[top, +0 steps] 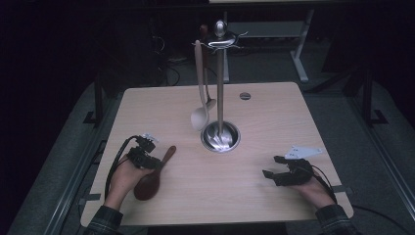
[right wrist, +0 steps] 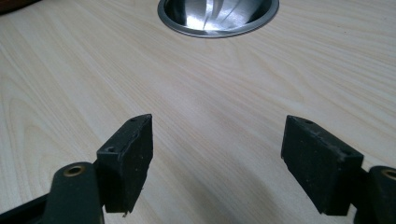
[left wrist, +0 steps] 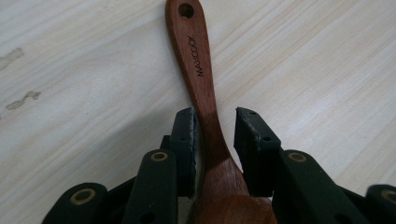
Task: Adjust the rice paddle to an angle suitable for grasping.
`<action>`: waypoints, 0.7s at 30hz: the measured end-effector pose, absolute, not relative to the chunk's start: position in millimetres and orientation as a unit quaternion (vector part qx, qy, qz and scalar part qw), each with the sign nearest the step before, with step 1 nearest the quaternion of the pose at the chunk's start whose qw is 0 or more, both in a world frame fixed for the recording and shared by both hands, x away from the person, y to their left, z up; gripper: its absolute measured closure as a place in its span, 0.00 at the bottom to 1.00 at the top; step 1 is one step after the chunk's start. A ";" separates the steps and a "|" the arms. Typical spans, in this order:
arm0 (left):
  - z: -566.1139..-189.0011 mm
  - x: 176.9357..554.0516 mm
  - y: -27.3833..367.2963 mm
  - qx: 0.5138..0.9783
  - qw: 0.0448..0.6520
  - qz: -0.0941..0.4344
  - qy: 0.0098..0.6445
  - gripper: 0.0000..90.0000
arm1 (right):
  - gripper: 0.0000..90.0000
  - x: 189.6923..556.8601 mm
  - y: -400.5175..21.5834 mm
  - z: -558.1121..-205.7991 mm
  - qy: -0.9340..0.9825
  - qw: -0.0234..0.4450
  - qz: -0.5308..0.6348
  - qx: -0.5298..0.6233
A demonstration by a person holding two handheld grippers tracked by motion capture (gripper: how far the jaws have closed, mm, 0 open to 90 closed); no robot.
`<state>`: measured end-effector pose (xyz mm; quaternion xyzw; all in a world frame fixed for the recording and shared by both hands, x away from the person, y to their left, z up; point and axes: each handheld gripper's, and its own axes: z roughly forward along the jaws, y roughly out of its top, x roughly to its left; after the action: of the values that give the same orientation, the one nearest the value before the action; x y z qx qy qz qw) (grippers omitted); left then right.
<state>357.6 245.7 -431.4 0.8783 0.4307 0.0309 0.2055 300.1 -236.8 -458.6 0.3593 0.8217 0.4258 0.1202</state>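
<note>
A dark brown wooden spoon (top: 152, 176) lies flat on the table at the near left, bowl toward me. In the left gripper view its handle (left wrist: 201, 70) runs between my left gripper's (left wrist: 215, 123) jaws. The left pad sits close against the handle and the right pad stands clear of it, so nothing is gripped. From the high view, my left gripper (top: 155, 164) sits over the spoon's neck. My right gripper (top: 271, 166) rests at the near right, open, with bare table between its fingers (right wrist: 126, 158).
A metal utensil stand (top: 220, 136) with a round dished base (right wrist: 217, 18) rises at the table's middle. A pale wooden spoon (top: 199, 117) and another utensil (top: 209, 100) hang from its top hooks. A round cable hole (top: 245, 96) lies behind it.
</note>
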 end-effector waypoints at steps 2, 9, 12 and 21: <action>-433.2 358.0 243.5 0.880 0.200 0.036 0.429 0.78 | 0.27 300.1 -236.6 -458.7 0.822 0.120 0.426 0.359; -433.9 360.6 242.3 0.885 0.189 0.032 0.425 0.80 | 0.27 300.0 -237.0 -459.2 0.821 0.117 0.424 0.363; -433.7 361.6 242.0 0.886 0.186 0.028 0.424 0.80 | 0.27 300.3 -236.7 -458.9 0.822 0.119 0.426 0.360; -436.7 369.0 238.2 0.887 0.167 0.022 0.430 0.81 | 0.27 300.9 -237.3 -459.3 0.822 0.117 0.424 0.361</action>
<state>369.0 238.2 -436.7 0.8870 0.4298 0.0220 0.1673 300.9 -237.3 -459.3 0.3612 0.8223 0.4238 0.1174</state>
